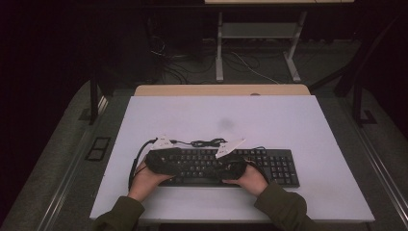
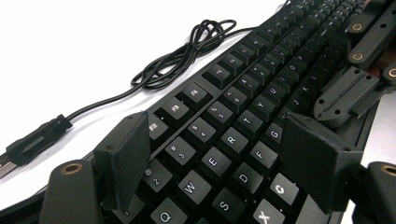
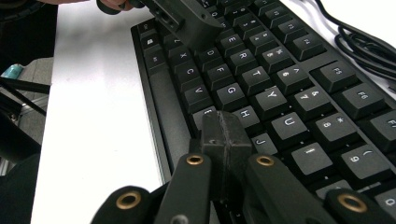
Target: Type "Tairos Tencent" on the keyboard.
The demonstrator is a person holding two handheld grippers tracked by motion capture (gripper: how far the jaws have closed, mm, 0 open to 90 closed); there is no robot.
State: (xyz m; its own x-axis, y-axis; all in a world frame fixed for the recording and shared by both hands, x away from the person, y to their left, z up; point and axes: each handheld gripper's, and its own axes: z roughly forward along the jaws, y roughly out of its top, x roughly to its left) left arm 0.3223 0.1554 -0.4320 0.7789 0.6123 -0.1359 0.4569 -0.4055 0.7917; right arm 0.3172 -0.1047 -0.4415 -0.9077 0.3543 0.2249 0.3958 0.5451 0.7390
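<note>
on the keyboard (image 2: pixel 243 116) we read white key legends: q, w, e, r, t, s, d, f, g, with digits 2 to 5. we also read y, u, h, j, f5, f6.

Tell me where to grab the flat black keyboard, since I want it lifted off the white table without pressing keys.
Probably by the short ends of the flat black keyboard, one gripper coming in from each side. It lies flat and long on the white table, with keys covering the top, so only the thin bare edges offer a hold.
</note>
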